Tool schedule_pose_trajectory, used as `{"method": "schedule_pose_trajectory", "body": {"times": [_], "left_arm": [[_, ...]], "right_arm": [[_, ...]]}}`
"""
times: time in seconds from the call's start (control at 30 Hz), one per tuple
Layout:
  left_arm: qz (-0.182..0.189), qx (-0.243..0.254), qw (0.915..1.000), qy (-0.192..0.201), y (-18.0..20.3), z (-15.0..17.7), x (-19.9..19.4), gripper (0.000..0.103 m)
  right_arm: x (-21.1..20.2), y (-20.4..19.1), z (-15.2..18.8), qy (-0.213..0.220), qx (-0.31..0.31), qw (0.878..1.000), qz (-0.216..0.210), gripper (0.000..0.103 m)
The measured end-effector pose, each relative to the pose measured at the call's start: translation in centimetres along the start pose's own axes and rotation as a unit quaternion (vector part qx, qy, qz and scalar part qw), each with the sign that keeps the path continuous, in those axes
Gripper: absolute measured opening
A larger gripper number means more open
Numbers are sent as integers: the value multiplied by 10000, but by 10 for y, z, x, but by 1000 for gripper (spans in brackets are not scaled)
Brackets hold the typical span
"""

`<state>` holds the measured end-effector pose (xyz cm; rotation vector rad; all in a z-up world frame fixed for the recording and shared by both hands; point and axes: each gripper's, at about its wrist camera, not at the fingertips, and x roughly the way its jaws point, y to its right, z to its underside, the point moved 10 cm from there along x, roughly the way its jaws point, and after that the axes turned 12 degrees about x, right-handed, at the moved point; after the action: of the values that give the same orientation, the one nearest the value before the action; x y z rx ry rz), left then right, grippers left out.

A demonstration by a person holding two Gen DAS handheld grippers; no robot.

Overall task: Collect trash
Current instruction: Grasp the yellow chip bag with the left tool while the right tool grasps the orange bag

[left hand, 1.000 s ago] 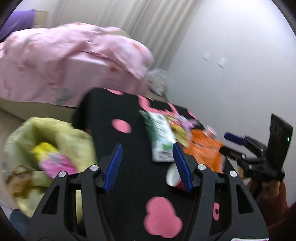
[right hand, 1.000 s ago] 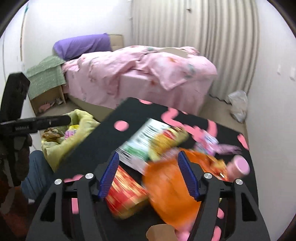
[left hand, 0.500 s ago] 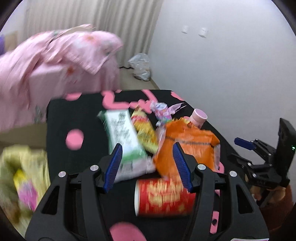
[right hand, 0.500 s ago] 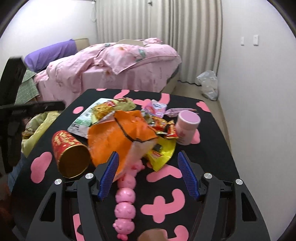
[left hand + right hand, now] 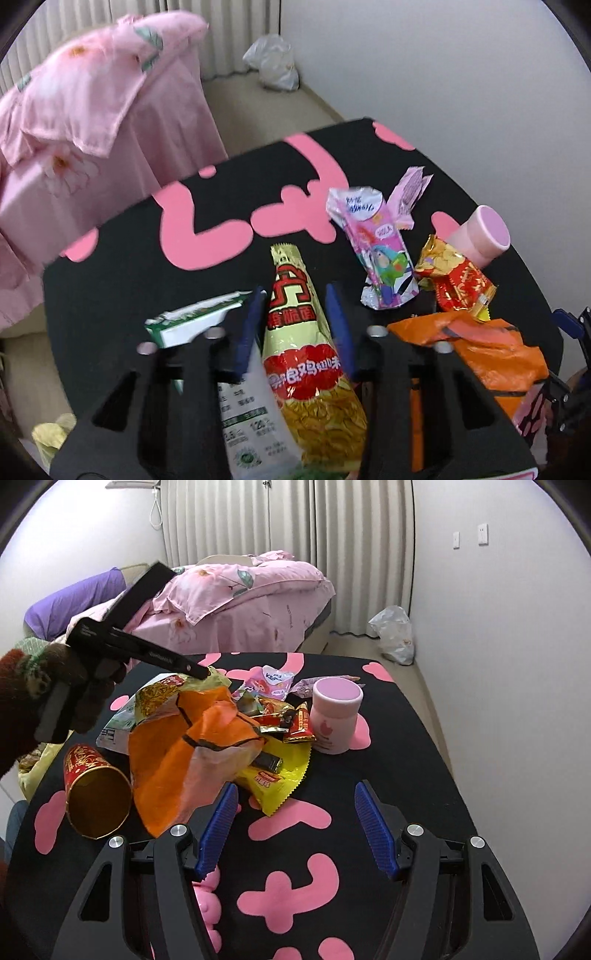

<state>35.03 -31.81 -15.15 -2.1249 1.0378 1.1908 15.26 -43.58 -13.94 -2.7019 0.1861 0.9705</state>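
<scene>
Two jaws of the left gripper (image 5: 295, 314) closing (gold snack packet (image 5: 301, 354) between).

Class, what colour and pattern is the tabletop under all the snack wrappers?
The tabletop is black with pink blob shapes; the right wrist view shows it best.

A black table (image 5: 413, 760) patterned with pink shapes is carrying a heap of litter: an orange bag (image 5: 192, 760), a red paper cup (image 5: 96, 794) lying on its side, a yellow wrapper (image 5: 280, 779), a gold-and-red snack packet (image 5: 299, 354), a green-and-white packet (image 5: 192, 321), and an upright pink jar (image 5: 334, 714).
</scene>
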Motion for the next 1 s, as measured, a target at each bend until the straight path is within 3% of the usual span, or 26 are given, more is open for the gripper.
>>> {"method": "schedule_pose_trajectory", "body": {"times": [0.13,0.27,0.37,0.5,0.63,0.87,1.0], "left_arm": [[-40,-151,9996,243,-1,8,-13,16],[66,-590,9936,965,-4,12,-68,15],[8,-1006,9812,1648,-15,24,-121,15],[-78,-1556,9647,2122,-33,51,-158,15],[-514,-1808,9599,2080,-50,95,-159,15],[-179,-2534,9540,1594,-61,151,-119,15],[-55,-2579,9569,1336,-49,166,-103,17]], "right_arm": [[11,5,0,-79,33,10000,-36,62],[17,1,-4,-107,17,9999,-127,62],[19,-1,-19,9,31,9999,-148,62],[21,-5,-54,225,199,9993,-234,63],[28,-24,-69,178,44,9990,-398,62],[55,-41,-55,-379,10,9972,-649,56],[54,-55,-35,-730,61,9921,-1014,55]]}}
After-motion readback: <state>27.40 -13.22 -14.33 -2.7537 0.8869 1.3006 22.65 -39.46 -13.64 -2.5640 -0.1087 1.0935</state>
